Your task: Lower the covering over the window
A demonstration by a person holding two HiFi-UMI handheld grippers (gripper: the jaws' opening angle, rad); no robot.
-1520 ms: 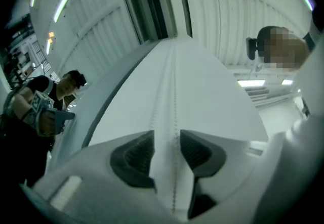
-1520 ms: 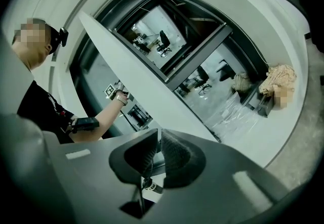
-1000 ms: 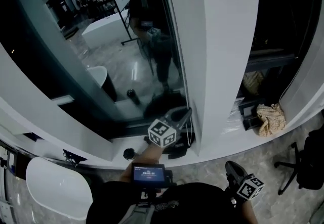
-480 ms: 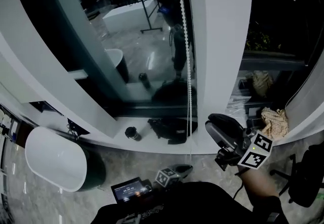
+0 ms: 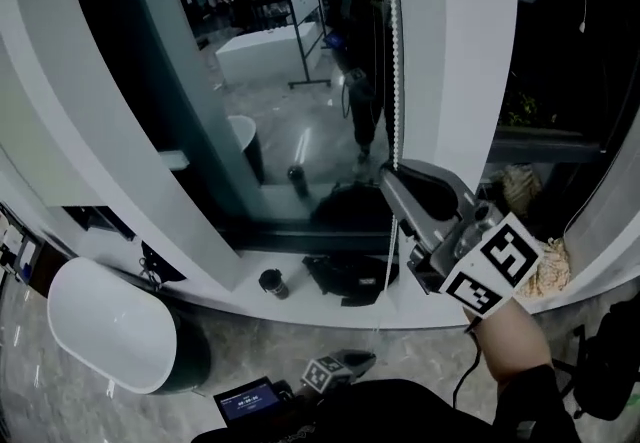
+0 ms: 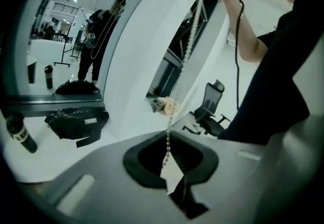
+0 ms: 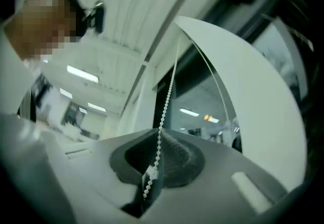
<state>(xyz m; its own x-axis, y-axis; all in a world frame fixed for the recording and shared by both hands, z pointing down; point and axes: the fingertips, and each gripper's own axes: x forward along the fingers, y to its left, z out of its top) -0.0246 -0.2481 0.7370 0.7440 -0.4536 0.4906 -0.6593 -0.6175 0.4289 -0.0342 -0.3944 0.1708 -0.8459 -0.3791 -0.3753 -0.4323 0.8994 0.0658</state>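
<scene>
My right gripper (image 5: 392, 178) is raised beside the window (image 5: 290, 71), and its jaws have just been closing. In the right gripper view they stand together on the bead chain (image 7: 164, 106), with the beads running down between the ribbed pads. My left gripper (image 5: 362, 359) is low, near my body. Its jaws are also pressed together on the same chain, at a lower place, near the bottom of the hanging part. The chain hangs along the white frame at the right side of the glass, from above the picture down toward the sill (image 5: 420, 309). The covering itself I cannot see in these pictures.

I judge the chain to be light and fully limp; it can carry a pull but no push. The small round beads look smooth, so the pads may slide along them. It is better to take hold across the chain, so that one bead sits locked in the ribs. The pull should go straight along the chain and steady, because a sideways jerk could harm the fitting above. The weight I will feel is probably the covering's, not the chain's.
</scene>
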